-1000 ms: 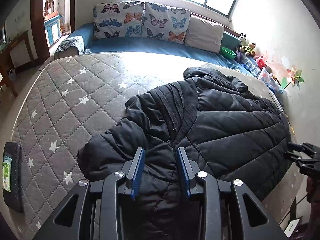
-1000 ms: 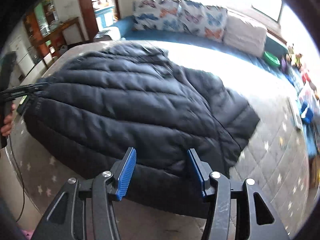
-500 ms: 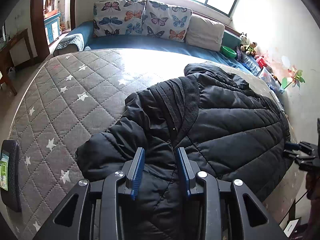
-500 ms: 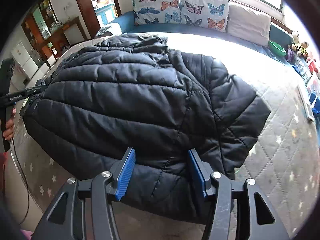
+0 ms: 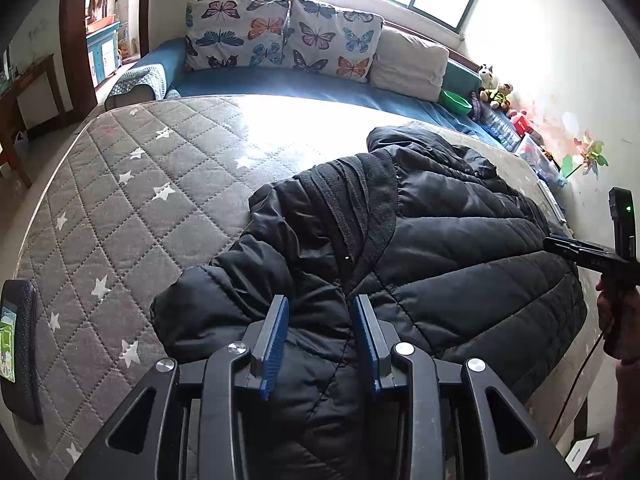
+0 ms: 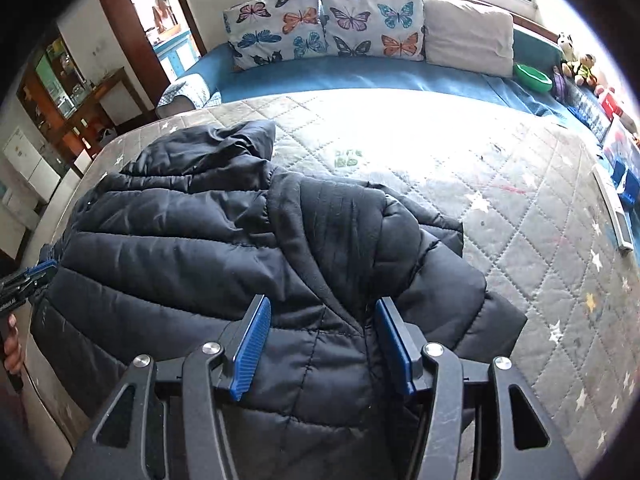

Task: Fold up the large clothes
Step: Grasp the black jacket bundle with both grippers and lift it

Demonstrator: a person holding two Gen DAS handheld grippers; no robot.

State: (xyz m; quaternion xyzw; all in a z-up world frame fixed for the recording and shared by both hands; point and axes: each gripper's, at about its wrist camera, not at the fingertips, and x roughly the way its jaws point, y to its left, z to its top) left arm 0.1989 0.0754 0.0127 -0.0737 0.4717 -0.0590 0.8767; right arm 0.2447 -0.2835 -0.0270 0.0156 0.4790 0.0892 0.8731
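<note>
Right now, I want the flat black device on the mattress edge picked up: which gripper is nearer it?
Left. The left gripper is on the jacket, just right of the device; the right gripper is past the jacket's far side, much farther away.

I count one black puffer jacket (image 5: 460,248) on one star-quilted mattress (image 5: 120,208). Behind it I see two butterfly cushions (image 5: 280,36) and one plain beige cushion (image 5: 412,64). I hold two grippers, the left gripper (image 5: 320,336) and the right gripper (image 6: 320,340).

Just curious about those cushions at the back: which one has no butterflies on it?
The plain beige cushion at the right end; the two beside it carry coloured butterflies.
</note>
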